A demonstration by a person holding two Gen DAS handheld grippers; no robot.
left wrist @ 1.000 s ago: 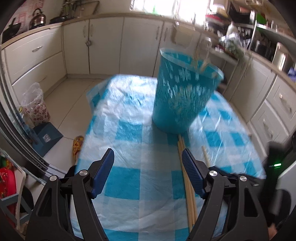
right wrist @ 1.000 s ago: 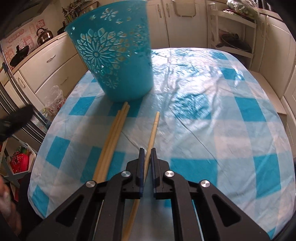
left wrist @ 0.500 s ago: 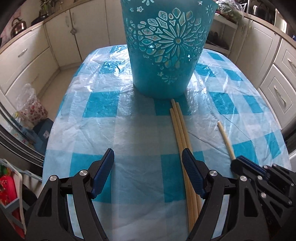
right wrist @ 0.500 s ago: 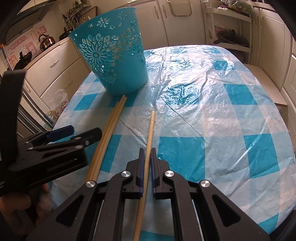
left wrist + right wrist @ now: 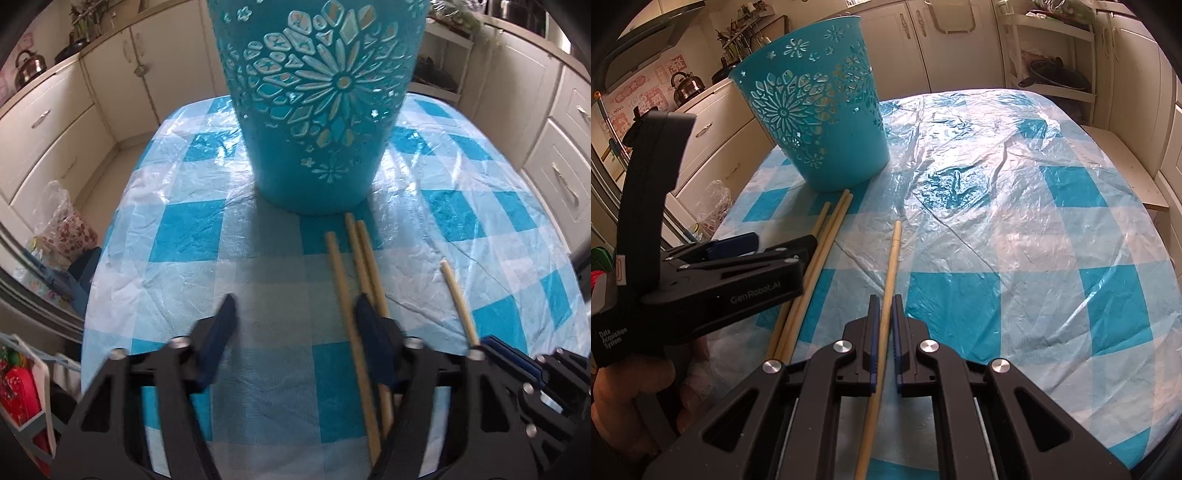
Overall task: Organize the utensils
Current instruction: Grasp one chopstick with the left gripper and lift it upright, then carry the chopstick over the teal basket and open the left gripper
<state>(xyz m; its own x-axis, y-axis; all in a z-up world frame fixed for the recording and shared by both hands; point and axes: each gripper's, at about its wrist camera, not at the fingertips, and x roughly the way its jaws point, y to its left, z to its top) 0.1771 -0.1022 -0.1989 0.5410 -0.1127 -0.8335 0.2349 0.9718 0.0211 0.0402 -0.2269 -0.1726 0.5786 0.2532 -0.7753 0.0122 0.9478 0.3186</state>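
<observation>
My right gripper (image 5: 882,325) pinches one chopstick (image 5: 891,258); my left gripper (image 5: 295,321) (jaws closing, nothing pinched yet) must clamp another chopstick (image 5: 345,295), then both go into the basket (image 5: 317,103).

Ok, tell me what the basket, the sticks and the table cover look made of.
Basket: moulded turquoise plastic, smooth, with cut-out flower holes. Sticks: pale wood or bamboo, matte and unpainted; which one is unclear. Table cover: thin glossy plastic sheet, judging by wrinkles and glare over a blue-white check.
</observation>
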